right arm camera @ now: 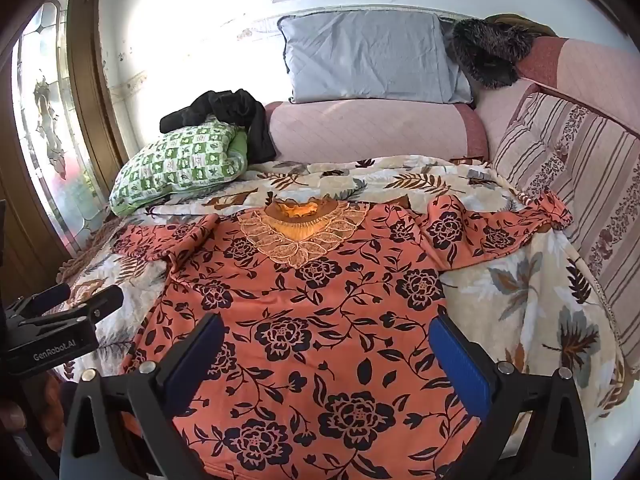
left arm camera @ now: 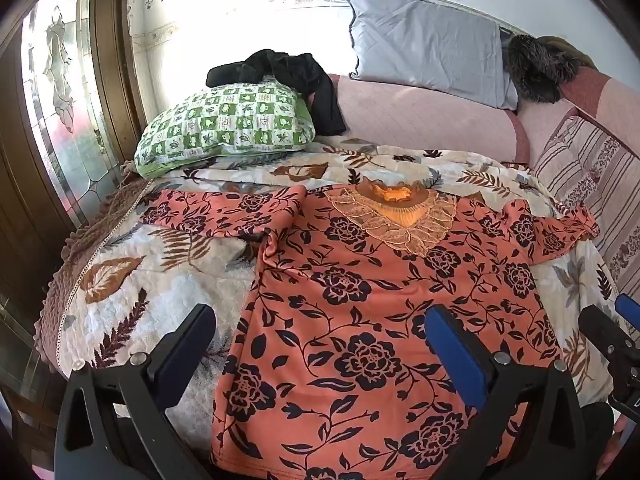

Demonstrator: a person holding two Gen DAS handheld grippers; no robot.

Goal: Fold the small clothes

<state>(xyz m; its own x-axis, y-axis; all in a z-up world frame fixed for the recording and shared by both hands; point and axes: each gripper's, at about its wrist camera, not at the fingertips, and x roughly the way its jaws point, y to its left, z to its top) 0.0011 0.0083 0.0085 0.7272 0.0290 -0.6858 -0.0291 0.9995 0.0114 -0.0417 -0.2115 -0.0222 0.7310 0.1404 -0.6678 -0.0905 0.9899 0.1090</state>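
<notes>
Your two grippers hang open above an orange blouse spread flat on the bed.

The cream quilted bedspread with brown leaf print [left arm camera: 120,280] carries the orange floral-print blouse with a lace collar [left arm camera: 360,300], front up, both sleeves out sideways. Behind it lie a grey pillow [right arm camera: 368,56] and a green-and-white checked pillow [left arm camera: 224,124]. Your left gripper [left arm camera: 320,344] and right gripper [right arm camera: 326,356] hold their fingers wide apart, gripping nothing, over the hem.

Daylight from glass door [left arm camera: 60,92] at left; wall [left arm camera: 224,8] overexposed; fisheye bending, dark corners.
</notes>
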